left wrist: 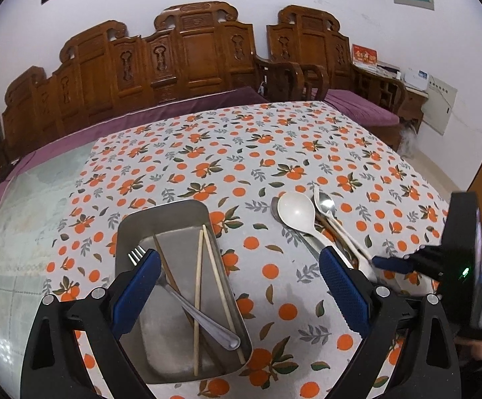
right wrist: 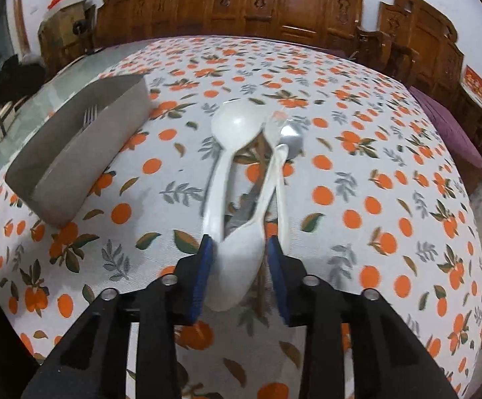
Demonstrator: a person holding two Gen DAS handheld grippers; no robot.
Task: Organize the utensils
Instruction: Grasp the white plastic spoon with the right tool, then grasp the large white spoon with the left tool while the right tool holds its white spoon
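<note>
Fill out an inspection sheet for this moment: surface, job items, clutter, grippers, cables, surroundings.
Surface: table under an orange-print tablecloth; bare glass strip at its left.
Job items: metal tray holds a fork and chopsticks; spoon pile lies on the cloth right of the tray, with white spoons and a metal one.
Clutter: nothing seen.
Grippers: left gripper open, above the tray's near end; right gripper straddles a white spoon bowl, grip unclear because of blur.
Cables: nothing seen on the table.
Surroundings: carved wooden bench with purple cushion, white wall, boxes at far left.
</note>
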